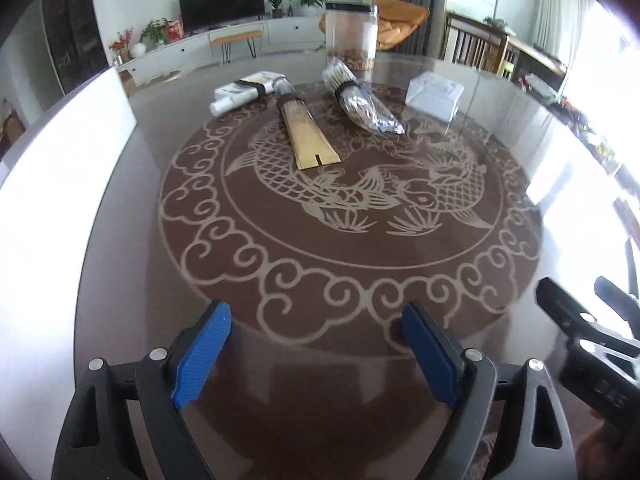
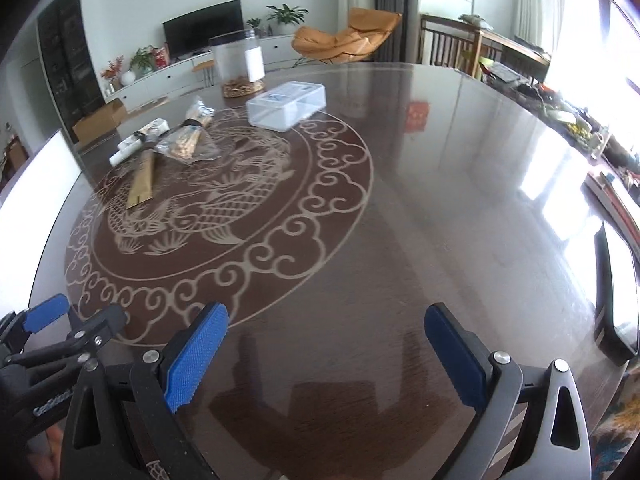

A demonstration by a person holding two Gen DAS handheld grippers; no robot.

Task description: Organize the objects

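Objects far ahead of both grippers, tan packet [image 1: 310,136], bagged sticks [image 1: 362,106], clear box [image 2: 286,106], left gripper [image 1: 316,354] and right gripper [image 2: 326,356] wide open, empty, glossy brown table [image 2: 440,200] with fish pattern, living room behind.

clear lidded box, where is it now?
Clear lidded box sits far across the table, right of the bagged sticks and in front of the tall jar.

Right gripper [image 2: 326,354] low over the round desk [image 2: 440,200], blue fingers [image 2: 196,356] spread wide, nothing between them. Left gripper [image 2: 60,320] pokes in at the lower left. Far side of the desk: clear lidded box [image 2: 286,106], tall clear jar [image 2: 240,64] behind it, plastic bag of sticks [image 2: 188,142], flat gold packet [image 2: 142,184], white tube [image 2: 130,148]. Fish pattern with scroll border on the desk top.
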